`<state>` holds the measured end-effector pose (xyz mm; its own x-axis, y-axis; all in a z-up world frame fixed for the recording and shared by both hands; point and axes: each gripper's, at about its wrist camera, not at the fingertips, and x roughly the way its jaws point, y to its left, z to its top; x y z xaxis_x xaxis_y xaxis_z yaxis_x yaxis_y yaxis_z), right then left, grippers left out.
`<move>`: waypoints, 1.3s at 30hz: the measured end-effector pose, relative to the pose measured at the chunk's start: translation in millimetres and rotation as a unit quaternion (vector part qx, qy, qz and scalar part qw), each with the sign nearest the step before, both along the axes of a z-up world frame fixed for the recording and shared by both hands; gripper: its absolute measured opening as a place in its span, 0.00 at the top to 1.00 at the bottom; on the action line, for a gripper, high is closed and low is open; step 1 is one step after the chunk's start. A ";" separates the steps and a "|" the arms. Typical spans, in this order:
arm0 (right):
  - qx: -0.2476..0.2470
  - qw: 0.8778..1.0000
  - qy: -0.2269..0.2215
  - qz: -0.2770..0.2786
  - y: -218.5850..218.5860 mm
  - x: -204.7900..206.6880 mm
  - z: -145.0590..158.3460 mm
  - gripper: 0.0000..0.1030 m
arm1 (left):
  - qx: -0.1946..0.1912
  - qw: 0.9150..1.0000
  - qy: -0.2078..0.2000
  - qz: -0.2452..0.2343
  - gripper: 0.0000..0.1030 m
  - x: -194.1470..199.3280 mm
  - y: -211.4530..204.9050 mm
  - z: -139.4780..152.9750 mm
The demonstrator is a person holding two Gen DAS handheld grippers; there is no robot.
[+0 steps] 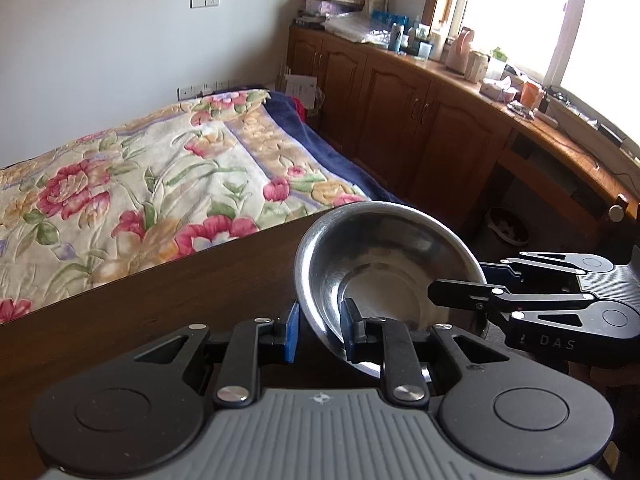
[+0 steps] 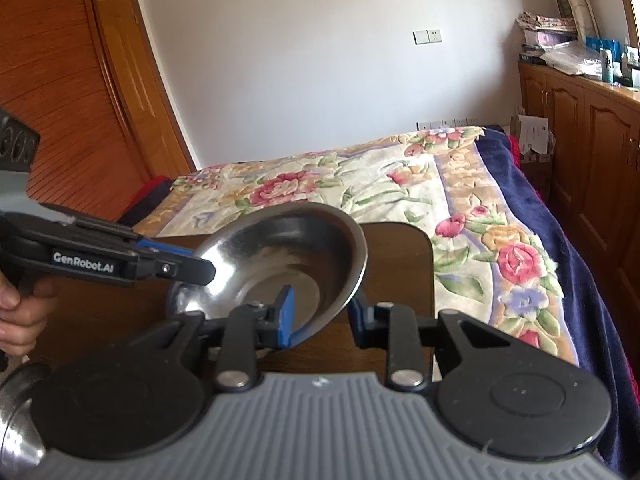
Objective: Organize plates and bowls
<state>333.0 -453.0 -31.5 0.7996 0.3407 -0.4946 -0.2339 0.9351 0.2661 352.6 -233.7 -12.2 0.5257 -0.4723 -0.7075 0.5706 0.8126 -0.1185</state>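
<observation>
A steel bowl point(image 1: 380, 248) point(image 2: 288, 248) is held tilted above the dark wooden table point(image 1: 160, 300) point(image 2: 400, 248). My left gripper point(image 1: 323, 330) straddles its near rim, one blue pad inside and one outside, shut on it. From the right wrist view, the left gripper point(image 2: 200, 264) reaches in from the left onto the rim. My right gripper point(image 2: 323, 314) grips the opposite rim the same way; in the left wrist view the right gripper point(image 1: 464, 280) comes in from the right. A second steel piece point(image 2: 178, 300) shows under the bowl, mostly hidden.
Another steel dish point(image 2: 16, 420) sits at the lower left edge. A bed with a floral quilt point(image 1: 140, 184) lies just beyond the table. Wooden cabinets point(image 1: 400, 120) with a cluttered top line the right wall. A hand point(image 2: 16, 312) holds the left gripper.
</observation>
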 end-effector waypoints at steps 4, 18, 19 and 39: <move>-0.002 1.000 -0.009 0.003 2.4 -5.7 9.9 0.70 | -0.006 1.000 -0.012 -0.001 0.52 -9.6 6.5 10.8; -0.025 0.998 -0.056 0.014 22.7 -42.0 56.9 0.70 | -0.028 0.997 -0.068 0.000 0.52 -59.5 37.3 61.2; -0.027 0.998 -0.060 0.015 24.4 -45.0 60.4 0.70 | -0.029 0.997 -0.071 0.001 0.52 -63.1 39.9 63.4; -0.059 0.995 -0.072 0.041 68.3 -104.7 75.4 0.70 | -0.046 0.995 -0.093 0.009 0.52 -146.3 95.7 72.3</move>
<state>228.3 -384.8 43.9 0.8365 0.3547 -0.4176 -0.3391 0.9338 0.1139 206.3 -138.0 60.1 0.6524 -0.5202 -0.5512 0.5756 0.8131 -0.0861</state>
